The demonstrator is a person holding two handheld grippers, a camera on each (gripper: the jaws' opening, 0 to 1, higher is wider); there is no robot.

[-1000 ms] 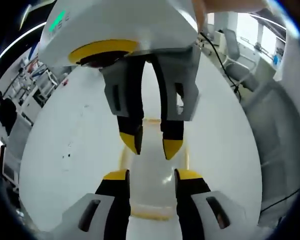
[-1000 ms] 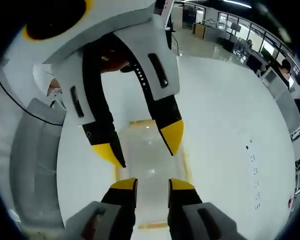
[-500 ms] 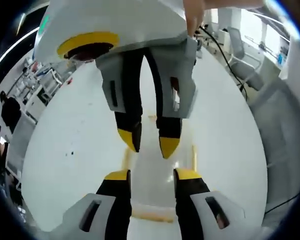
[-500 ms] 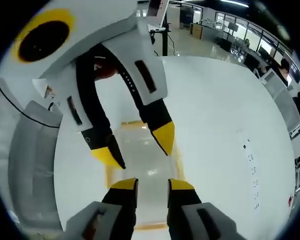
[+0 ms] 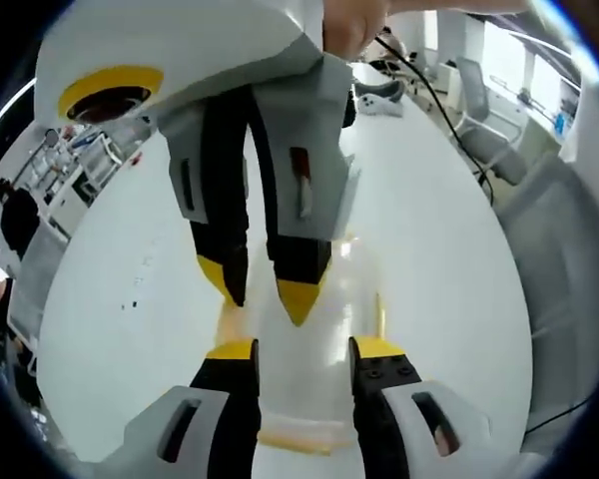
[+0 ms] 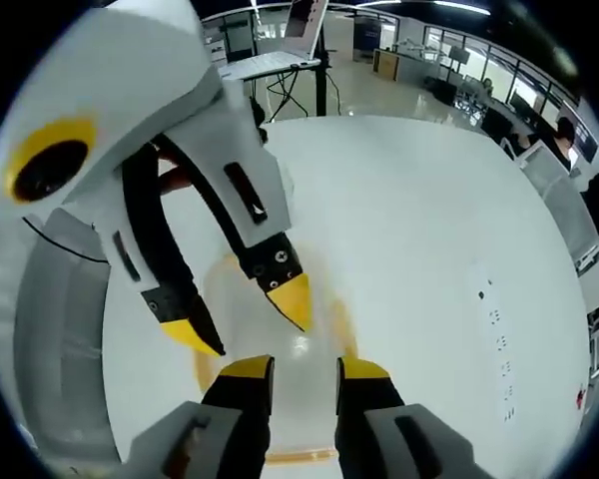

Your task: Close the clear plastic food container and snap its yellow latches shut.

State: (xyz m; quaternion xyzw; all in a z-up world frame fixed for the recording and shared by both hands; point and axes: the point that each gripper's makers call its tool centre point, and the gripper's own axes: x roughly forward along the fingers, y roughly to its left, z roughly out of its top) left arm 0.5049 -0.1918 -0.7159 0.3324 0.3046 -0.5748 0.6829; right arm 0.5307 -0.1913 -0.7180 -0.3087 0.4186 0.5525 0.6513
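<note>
Left gripper view: left hand-held gripper (image 5: 303, 351) rises from the bottom centre, yellow-tipped jaws apart, nothing between them but the clear lid below. The clear plastic food container (image 5: 309, 384) lies flat on the white counter (image 5: 130, 249) at lower centre, lid apparently down, though glare makes that hard to confirm. A yellow latch (image 5: 298, 439) runs along its near edge at the bottom between the jaws, and another yellow latch strip (image 5: 380, 311) sits on its right side. The right hand-held gripper (image 5: 265, 289) comes down from the top, jaws a little apart, tips pointing at the far part of the container, just over or touching it; contact unclear. Right gripper view: right hand-held gripper (image 6: 303, 367) at bottom centre, jaws parted, empty. Container (image 6: 299, 409) sits at lower centre under the jaws, yellow latch (image 6: 298, 456) at the bottom edge. The left hand-held gripper (image 6: 248, 324) enters from the upper left, jaws spread, tips over the container's far end. Grey chair (image 5: 569, 269) at the right of the left gripper view; office desks (image 6: 459, 80) in the upper right background of the right gripper view.
</note>
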